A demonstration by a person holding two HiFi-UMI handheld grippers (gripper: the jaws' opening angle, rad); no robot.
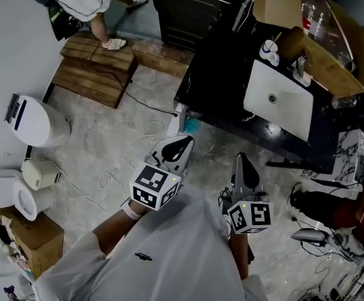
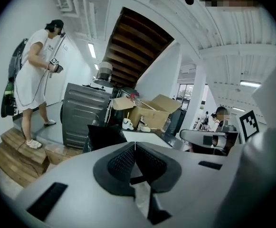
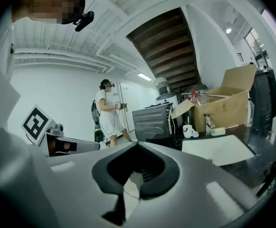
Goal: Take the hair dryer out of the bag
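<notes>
Left tongs (image 2: 135, 144) closed; right tongs (image 3: 138, 144) closed

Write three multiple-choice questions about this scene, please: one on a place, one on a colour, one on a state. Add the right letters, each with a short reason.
1. Where does the white mug stand?
A. on a chair
B. on the dark table, beside the cardboard box
C. on a windowsill

2. What colour is the rectangular basin on the table?
A. white
B. red
C. yellow

3. How are the left tool and the right tool?
A. both open
B. left open, right shut
C. both shut, with nothing between the jaws

Answers:
1 B: the right gripper view shows the mug on the table, next to the box.
2 A: the head view shows the basin white against the dark top.
3 C: in each gripper view the pads meet and nothing is between them.
</notes>
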